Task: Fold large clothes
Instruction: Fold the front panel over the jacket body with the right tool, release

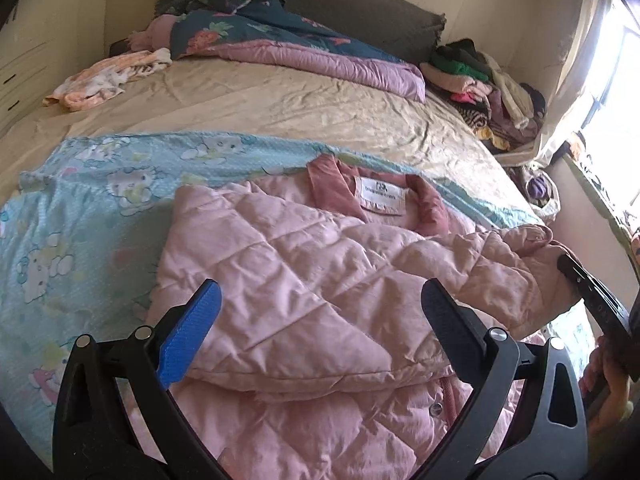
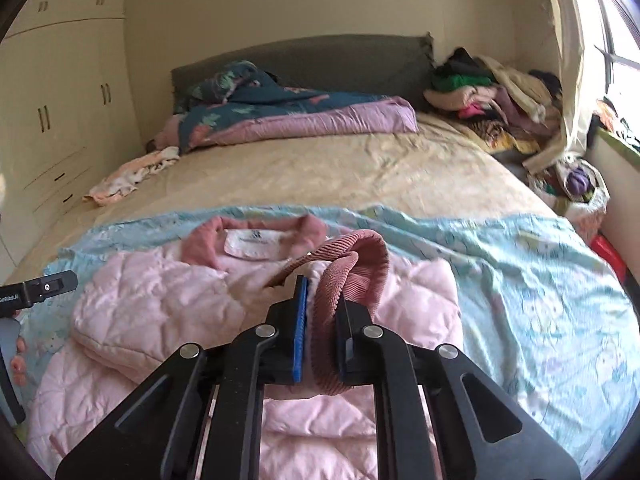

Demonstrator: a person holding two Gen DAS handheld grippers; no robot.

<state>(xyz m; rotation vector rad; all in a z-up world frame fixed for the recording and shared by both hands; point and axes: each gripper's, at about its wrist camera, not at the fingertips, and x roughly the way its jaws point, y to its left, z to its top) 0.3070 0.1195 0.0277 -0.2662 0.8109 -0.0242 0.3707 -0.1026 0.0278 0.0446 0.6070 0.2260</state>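
Note:
A pale pink quilted jacket (image 1: 304,264) lies on a light blue cartoon-print sheet (image 1: 80,208), collar and white label (image 1: 382,196) toward the headboard. One sleeve is folded across its front. My left gripper (image 1: 320,300) hovers over the folded part, open, with nothing between its fingers. My right gripper (image 2: 323,294) is shut on the ribbed dusty-pink sleeve cuff (image 2: 352,264), lifted above the jacket (image 2: 160,304). In the left wrist view the right gripper (image 1: 588,292) shows at the right edge, holding that sleeve end up. The left gripper (image 2: 40,290) appears at the left edge of the right wrist view.
The beige bed (image 2: 320,172) stretches beyond the sheet. A folded dark floral and purple duvet (image 2: 288,116) lies by the grey headboard. A peach garment (image 2: 128,178) sits far left, and a clothes pile (image 2: 492,100) far right. Cream wardrobes (image 2: 60,112) line the left wall; a window (image 2: 616,40) is on the right.

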